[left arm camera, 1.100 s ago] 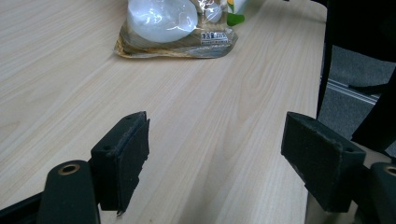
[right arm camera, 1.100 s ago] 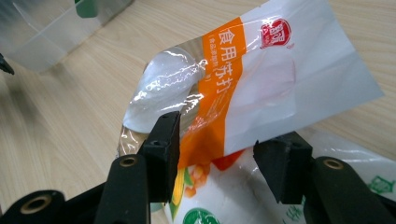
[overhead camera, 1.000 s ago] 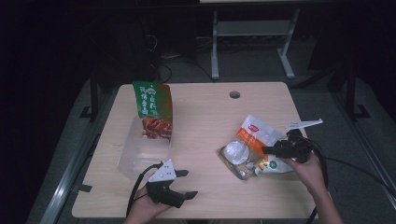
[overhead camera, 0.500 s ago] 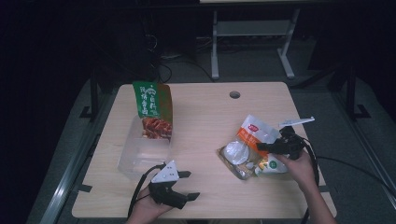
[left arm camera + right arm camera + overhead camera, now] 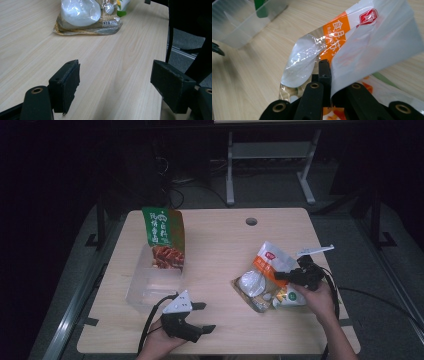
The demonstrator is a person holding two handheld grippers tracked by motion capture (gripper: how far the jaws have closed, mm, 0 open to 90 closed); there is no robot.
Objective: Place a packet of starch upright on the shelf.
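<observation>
1. Right gripper view: right gripper (image 5: pixel 325 75) has just been closing; its jaws now pinch the edge of the orange-and-white packet (image 5: pixel 362 42), which rises just ahead of them.
2. High view: the same packet (image 5: pixel 270 260) stands tilted against the right gripper (image 5: pixel 287 276), over a clear bag of white pieces (image 5: pixel 252 285) lying on the bench (image 5: pixel 220 245).
3. Left gripper (image 5: pixel 197 317) rests low on the bench, jaws spread, nothing between them; the clear bag (image 5: pixel 82 12) lies well ahead of it.
</observation>
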